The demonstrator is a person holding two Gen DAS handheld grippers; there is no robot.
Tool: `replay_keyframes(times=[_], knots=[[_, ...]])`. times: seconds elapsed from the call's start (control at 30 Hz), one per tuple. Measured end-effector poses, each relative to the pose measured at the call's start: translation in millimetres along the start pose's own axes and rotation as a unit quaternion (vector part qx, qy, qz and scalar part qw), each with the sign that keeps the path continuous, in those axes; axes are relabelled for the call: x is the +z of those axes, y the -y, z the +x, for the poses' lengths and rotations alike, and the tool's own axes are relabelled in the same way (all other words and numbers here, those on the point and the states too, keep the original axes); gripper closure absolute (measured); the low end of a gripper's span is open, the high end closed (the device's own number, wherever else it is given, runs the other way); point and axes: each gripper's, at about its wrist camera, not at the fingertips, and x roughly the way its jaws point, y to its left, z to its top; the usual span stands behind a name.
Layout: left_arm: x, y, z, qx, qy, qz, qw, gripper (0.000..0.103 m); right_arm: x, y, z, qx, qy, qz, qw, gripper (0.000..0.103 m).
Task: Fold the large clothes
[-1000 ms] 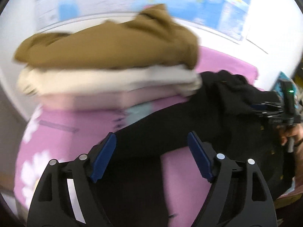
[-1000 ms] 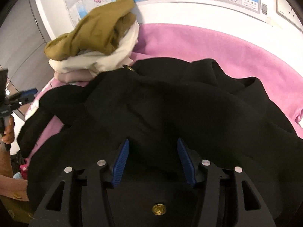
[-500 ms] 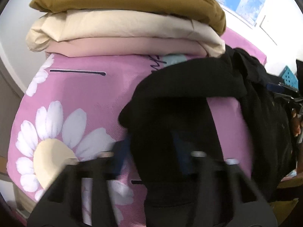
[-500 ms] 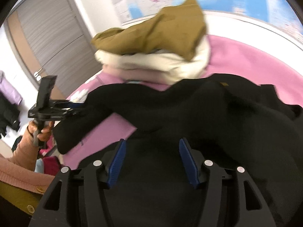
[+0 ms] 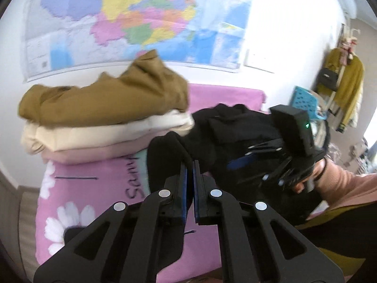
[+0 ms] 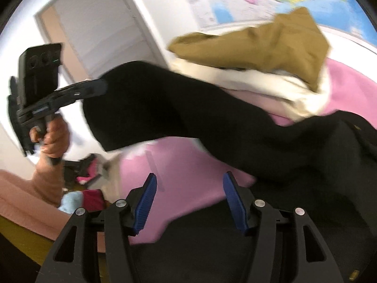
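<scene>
A black garment (image 5: 235, 136) lies crumpled on a pink daisy-print bedspread (image 5: 94, 188). My left gripper (image 5: 190, 174) is shut on the end of its sleeve (image 6: 188, 113), which hangs lifted off the bed. The right wrist view shows that left gripper (image 6: 94, 88) at the left, pinching the sleeve's cuff. My right gripper (image 6: 190, 200) hovers low over the bedspread (image 6: 183, 165) and the garment's near edge. Its jaws are opening and nothing is between the pads. In the left wrist view the right gripper (image 5: 249, 162) hangs over the garment's body.
A stack of folded clothes (image 5: 106, 118), brown over cream over pink, sits at the bed's far side under a wall map (image 5: 141, 18). A blue basket (image 5: 304, 99) and a rack with a yellow garment (image 5: 348, 87) stand right. A door (image 6: 99, 30) and floor clutter (image 6: 87, 179) are left.
My left gripper has shut on the black sleeve and raised it off the bed. My right gripper has swung left, from over the garment's body to its edge, jaws a little wider.
</scene>
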Motion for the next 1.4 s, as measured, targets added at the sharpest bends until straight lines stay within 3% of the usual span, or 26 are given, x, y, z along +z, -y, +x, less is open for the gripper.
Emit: replay_keyframes(times=[0.07,0.27,0.37,0.43,0.5,0.63,0.7,0.73,0.77,0.87,0.93,1.0,1.1,1.17,1.23,1.27,1.33,1.4], knots=[[7.4,13.9,7.8,-0.014,-0.006,0.010,0.9998,0.098,-0.8,-12.9,1.6,0.043,0.014,0.002,0.999,0.038],[26.3,48.0,33.5,-0.087,-0.024,0.026,0.9956,0.098,-5.9,-38.6,-15.1,0.082,0.040,-0.027,0.995,0.036],[41.5,71.0,52.3,-0.128,-0.033,0.041,0.9904,0.098,-13.8,-35.1,-43.5,0.068,0.068,-0.025,0.995,0.037],[56.3,90.4,68.7,-0.167,-0.033,0.055,0.9839,0.098,-22.3,-30.4,-65.7,0.056,0.086,-0.021,0.995,0.043],[71.7,112.0,88.5,-0.201,-0.035,0.066,0.9767,0.098,-34.4,-19.1,-97.4,0.038,0.117,-0.001,0.992,0.056],[97.9,151.2,136.8,-0.262,-0.055,0.067,0.9611,0.096,-63.5,7.0,-152.3,0.001,0.172,0.048,0.984,0.060],[110.0,170.0,172.0,-0.280,-0.083,0.052,0.9551,0.086,-84.1,28.6,-178.3,-0.018,0.198,0.095,0.975,0.060],[112.9,178.0,189.2,-0.286,-0.097,0.052,0.9519,0.048,-93.6,37.1,-187.7,-0.028,0.205,0.114,0.972,0.060],[114.7,185.2,210.6,-0.275,-0.112,0.055,0.9532,0.003,-104.4,48.6,-197.3,-0.047,0.213,0.141,0.966,0.057],[114.1,170.4,242.8,-0.217,-0.107,0.021,0.9702,0.016,-127.9,80.9,-207.7,-0.091,0.217,0.209,0.949,0.039],[111.9,149.6,247.9,-0.228,-0.101,-0.023,0.9681,0.016,-140.6,94.7,-207.7,-0.113,0.207,0.241,0.941,0.037],[106.0,125.6,238.6,-0.210,-0.076,-0.049,0.9736,0.016,-148.7,104.1,-205.1,-0.128,0.199,0.261,0.936,0.026],[92.9,99.2,215.5,-0.166,-0.044,-0.056,0.9836,0.016,-146.3,113.5,-192.9,-0.158,0.169,0.263,0.937,0.011],[81.9,84.1,199.2,-0.114,-0.030,-0.051,0.9917,0.016,-145.0,125.6,-180.1,-0.191,0.129,0.274,0.934,0.009],[71.9,74.9,188.5,-0.084,-0.024,-0.047,0.9951,0.015,-152.4,133.6,-168.6,-0.180,0.107,0.286,0.935,0.009],[66.1,68.9,183.9,-0.072,-0.024,-0.046,0.9960,0.015,-152.8,134.6,-162.2,-0.162,0.103,0.284,0.939,0.011],[54.0,56.8,180.2,-0.053,-0.031,-0.047,0.9970,0.015,-153.7,130.2,-155.0,-0.160,0.091,0.264,0.947,0.037],[44.4,50.1,184.4,-0.037,-0.044,-0.045,0.9973,0.015,-147.9,125.8,-157.7,-0.163,0.089,0.245,0.952,0.081]])
